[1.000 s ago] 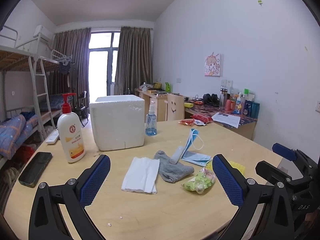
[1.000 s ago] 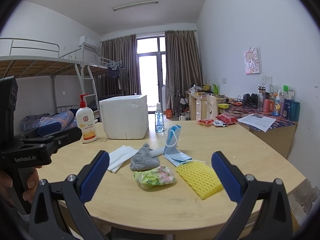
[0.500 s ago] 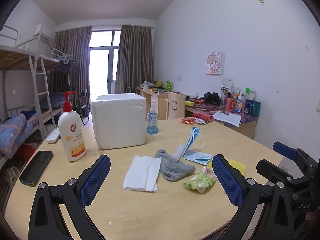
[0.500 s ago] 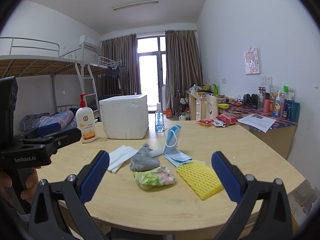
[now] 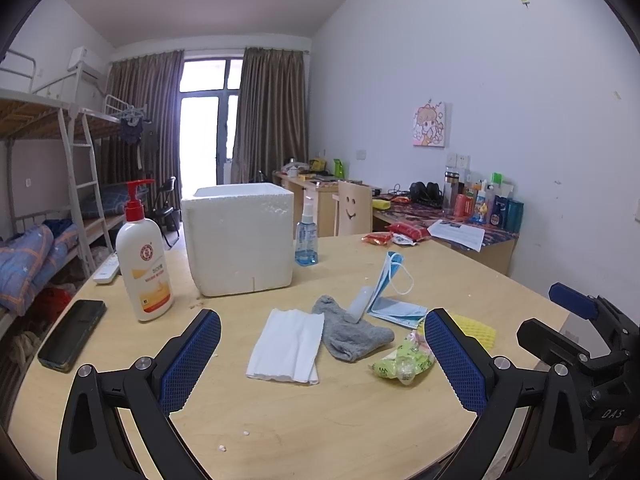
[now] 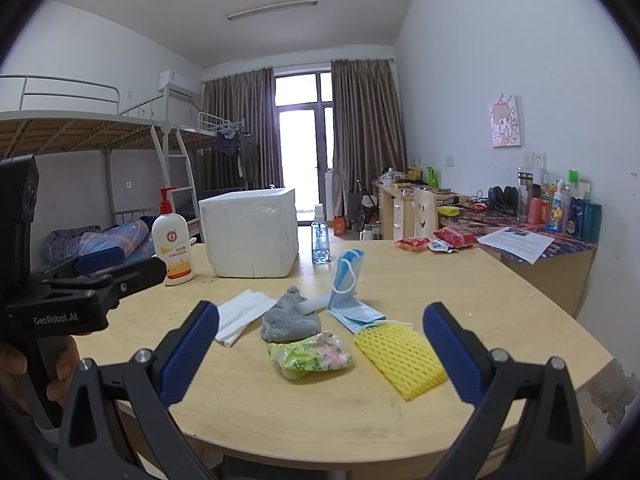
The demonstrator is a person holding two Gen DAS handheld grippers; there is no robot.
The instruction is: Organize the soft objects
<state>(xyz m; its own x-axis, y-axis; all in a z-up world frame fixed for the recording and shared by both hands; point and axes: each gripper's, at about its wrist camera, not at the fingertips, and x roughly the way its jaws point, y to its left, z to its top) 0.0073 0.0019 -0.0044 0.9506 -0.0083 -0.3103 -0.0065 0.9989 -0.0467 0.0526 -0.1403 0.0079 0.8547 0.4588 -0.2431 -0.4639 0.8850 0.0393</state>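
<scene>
Round wooden bench [image 5: 360, 420]; white foam box [image 5: 240, 240] at 11 o'clock. Soft items cluster at centre: folded tissue [image 5: 288, 344], grey sock [image 5: 352, 332], blue mask [image 5: 392, 292], yellow foam net [image 6: 400, 356], green packet [image 6: 308, 354]. Left gripper [image 5: 322, 364] and right gripper [image 6: 320, 354] fingers spread, empty.

Grey sock [image 5: 352, 334] touches folded white tissue [image 5: 288, 346]; yellow net [image 5: 476, 330] looks partly hidden.

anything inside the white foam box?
Cannot tell. The white foam box stands open-topped on the table, but both wrist views sit below its rim, so only the outer walls and top edge show. Its inside is hidden.
</scene>
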